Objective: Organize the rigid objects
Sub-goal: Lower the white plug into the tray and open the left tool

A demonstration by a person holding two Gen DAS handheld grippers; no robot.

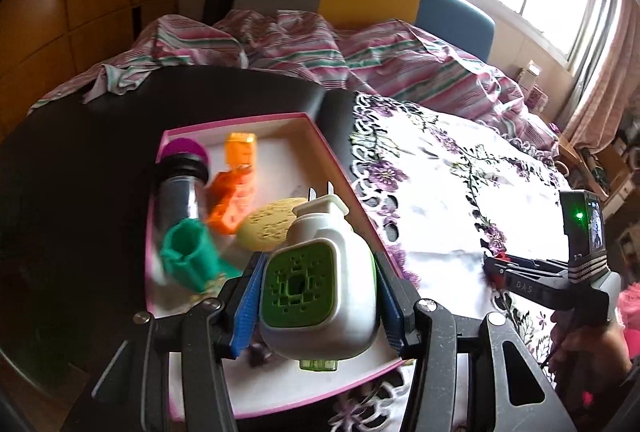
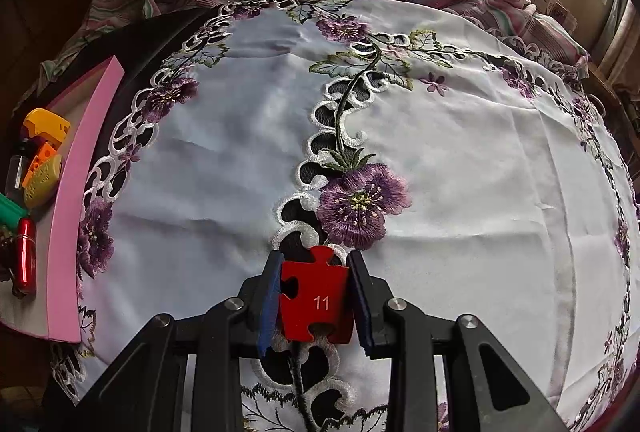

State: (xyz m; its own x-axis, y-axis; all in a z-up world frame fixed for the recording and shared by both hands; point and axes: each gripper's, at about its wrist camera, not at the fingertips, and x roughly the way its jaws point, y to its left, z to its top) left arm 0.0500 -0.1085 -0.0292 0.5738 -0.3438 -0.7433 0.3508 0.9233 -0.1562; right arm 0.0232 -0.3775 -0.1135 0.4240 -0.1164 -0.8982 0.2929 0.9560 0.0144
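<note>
The left gripper [image 1: 316,306] is clamped on a white and green plug-in device [image 1: 318,296], held over the near end of the pink-rimmed tray [image 1: 240,120]. The right gripper [image 2: 316,296] is clamped on a red puzzle piece [image 2: 316,306] marked 11, on the embroidered cloth [image 2: 460,172] right of the tray. An orange block [image 1: 234,200] and teal cylinder [image 1: 190,252] are seen in the tray.

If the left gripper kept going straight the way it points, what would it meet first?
Probably the yellow sponge-like piece inside the pink-rimmed box, just beyond the white-and-green plug-in device that the left gripper holds; depth is uncertain.
</note>
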